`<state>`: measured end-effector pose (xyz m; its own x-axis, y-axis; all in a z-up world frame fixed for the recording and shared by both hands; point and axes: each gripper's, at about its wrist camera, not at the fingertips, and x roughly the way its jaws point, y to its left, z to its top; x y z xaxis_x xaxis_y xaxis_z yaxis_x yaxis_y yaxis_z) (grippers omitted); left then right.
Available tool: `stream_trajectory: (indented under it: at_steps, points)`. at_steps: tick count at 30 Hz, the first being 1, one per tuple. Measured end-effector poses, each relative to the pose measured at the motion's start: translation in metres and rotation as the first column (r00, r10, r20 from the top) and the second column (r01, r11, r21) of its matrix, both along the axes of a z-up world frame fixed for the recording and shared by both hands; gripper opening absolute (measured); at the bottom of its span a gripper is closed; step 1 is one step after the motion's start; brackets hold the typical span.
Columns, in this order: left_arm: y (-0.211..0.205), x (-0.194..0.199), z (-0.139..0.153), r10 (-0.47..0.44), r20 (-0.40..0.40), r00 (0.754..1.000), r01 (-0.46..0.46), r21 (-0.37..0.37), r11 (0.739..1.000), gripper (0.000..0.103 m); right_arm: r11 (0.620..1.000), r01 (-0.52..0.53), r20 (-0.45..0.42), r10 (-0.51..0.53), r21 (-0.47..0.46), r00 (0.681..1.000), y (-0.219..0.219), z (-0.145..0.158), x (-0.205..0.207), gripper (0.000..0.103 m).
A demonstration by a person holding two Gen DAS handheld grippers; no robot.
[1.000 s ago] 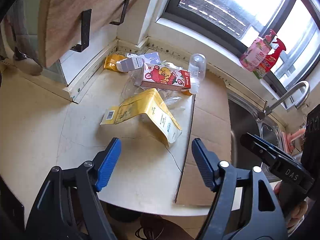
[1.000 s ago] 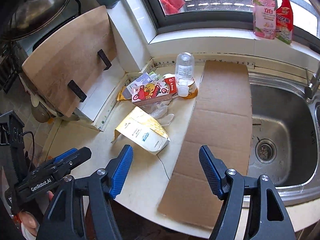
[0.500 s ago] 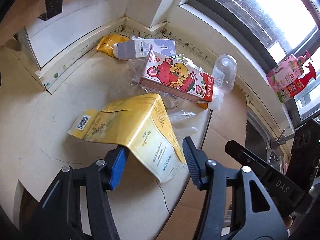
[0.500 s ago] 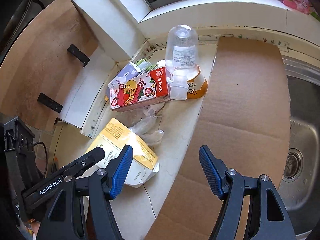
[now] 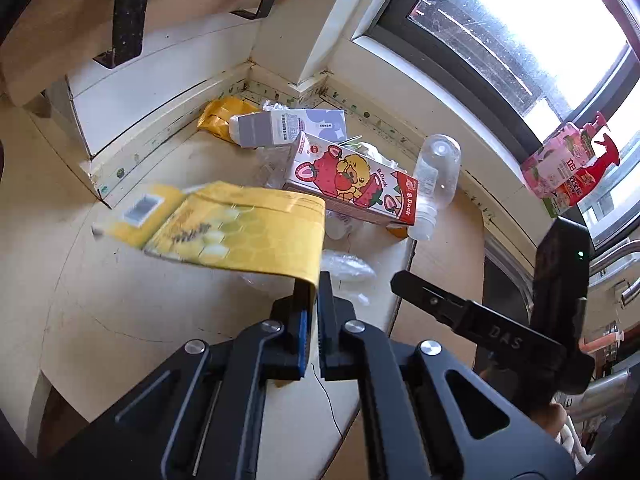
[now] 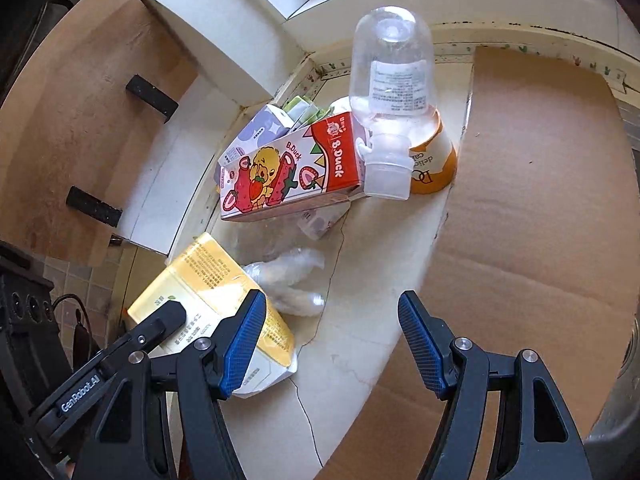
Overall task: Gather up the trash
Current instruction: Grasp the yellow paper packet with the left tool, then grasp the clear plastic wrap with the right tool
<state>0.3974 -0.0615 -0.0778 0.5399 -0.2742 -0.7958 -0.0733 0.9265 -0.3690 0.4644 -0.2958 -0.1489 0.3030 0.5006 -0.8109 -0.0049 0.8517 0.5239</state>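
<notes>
My left gripper (image 5: 314, 320) is shut on the edge of a yellow flattened carton (image 5: 240, 232), which is lifted off the counter; the carton also shows in the right wrist view (image 6: 216, 280). My right gripper (image 6: 332, 340) is open and empty above the counter, just right of the carton. Behind lie a red-and-white B.Duck carton (image 6: 288, 172), a clear plastic bottle (image 6: 390, 92) leaning on it, an orange-and-white cup (image 6: 434, 164), a purple carton (image 5: 292, 128), a yellow wrapper (image 5: 220, 116) and crumpled clear plastic (image 6: 288, 276).
A flat sheet of brown cardboard (image 6: 532, 220) covers the counter's right side up to the sink (image 5: 504, 280). A wooden board (image 6: 80, 120) leans at the left. Spray bottles (image 5: 568, 164) stand on the window sill. The cream counter (image 5: 100, 300) has a crack.
My left gripper moved in, closed on the yellow carton's edge and raised it. My right gripper moved closer to the trash pile and stayed open.
</notes>
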Motion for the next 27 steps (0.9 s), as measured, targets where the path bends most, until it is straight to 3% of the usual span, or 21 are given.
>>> stream_trajectory:
  at_steps: [7, 13, 27]
  points:
    - [0.020, -0.037, 0.023, 0.006, 0.035, 0.999, -0.006, 0.022, 1.000, 0.001, 0.998, -0.056, -0.008, 0.056, 0.034, 0.998, 0.031, -0.012, 0.005, 0.070]
    - [0.040, -0.068, 0.033, 0.036, 0.041, 0.999, -0.037, 0.031, 0.999, 0.001, 0.990, -0.139, 0.025, 0.140, -0.011, 0.990, 0.066, -0.015, 0.003, 0.070]
    - [0.086, -0.101, 0.023, 0.191, -0.015, 0.981, -0.190, 0.054, 0.980, 0.001, 0.973, -0.198, 0.029, 0.202, -0.120, 0.979, 0.124, -0.036, 0.015, 0.076]
